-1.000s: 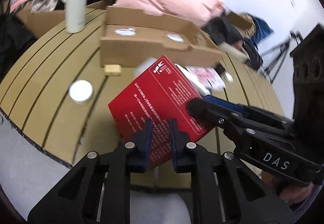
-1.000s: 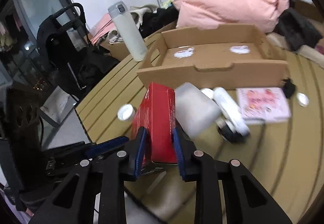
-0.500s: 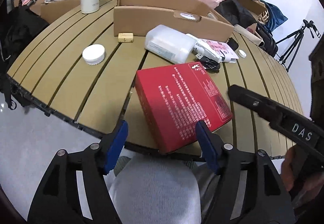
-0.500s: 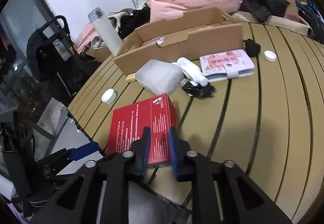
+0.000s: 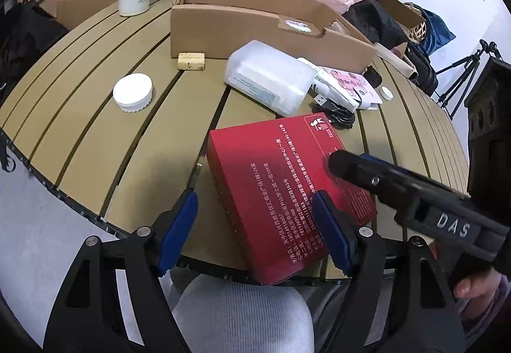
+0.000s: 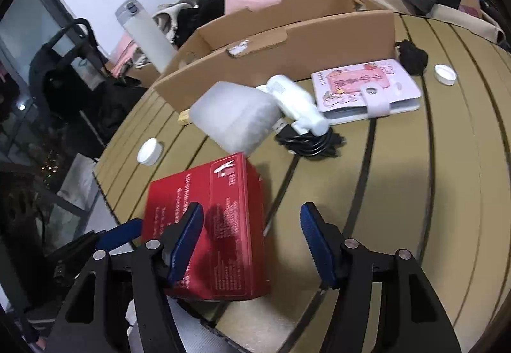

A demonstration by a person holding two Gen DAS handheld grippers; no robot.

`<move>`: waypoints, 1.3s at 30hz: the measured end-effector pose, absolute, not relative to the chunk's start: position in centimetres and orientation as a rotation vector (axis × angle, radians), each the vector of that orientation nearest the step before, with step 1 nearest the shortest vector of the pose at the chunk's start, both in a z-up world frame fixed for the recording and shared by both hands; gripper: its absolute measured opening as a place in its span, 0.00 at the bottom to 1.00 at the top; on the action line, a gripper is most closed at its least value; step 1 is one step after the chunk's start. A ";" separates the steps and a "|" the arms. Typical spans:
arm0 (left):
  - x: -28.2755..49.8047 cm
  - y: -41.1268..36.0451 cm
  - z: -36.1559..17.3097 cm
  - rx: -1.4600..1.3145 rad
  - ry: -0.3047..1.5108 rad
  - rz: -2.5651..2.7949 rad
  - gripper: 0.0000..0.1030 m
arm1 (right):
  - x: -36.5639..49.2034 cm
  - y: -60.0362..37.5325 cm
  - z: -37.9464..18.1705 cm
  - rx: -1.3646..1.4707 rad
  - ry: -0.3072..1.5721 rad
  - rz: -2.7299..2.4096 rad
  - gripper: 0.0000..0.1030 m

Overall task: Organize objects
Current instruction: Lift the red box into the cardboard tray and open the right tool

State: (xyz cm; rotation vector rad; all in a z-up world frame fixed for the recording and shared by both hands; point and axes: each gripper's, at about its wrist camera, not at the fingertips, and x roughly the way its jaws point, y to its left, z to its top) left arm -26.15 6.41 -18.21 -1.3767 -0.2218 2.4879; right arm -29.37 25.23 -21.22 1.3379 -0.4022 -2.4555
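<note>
From my left wrist: my left gripper (image 5: pixel 252 234) is opening, pinching nothing. The red box (image 5: pixel 284 190) lies flat at the table's (image 5: pixel 80 135) near edge, one corner between my pads.

From my right wrist: my right gripper (image 6: pixel 252 244) is opening, empty. The cardboard tray (image 6: pixel 287 43) looks empty; everything remains unsorted.
</note>
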 end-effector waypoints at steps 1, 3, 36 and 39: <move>-26.1 6.5 -18.2 -1.374 -0.218 2.487 0.66 | -29.3 25.0 -21.4 1.345 -0.402 -2.440 0.59; -25.9 7.0 -18.1 -1.352 -0.204 2.472 0.56 | -29.3 24.7 -21.6 1.358 -0.423 -2.412 0.49; -55.5 3.9 -11.2 -1.313 -0.035 2.723 0.56 | -60.8 21.1 -18.2 1.443 -0.616 -2.332 0.53; -51.8 3.5 -8.6 -1.271 -0.006 2.750 0.62 | -58.3 22.4 -16.1 1.383 -0.572 -2.375 0.89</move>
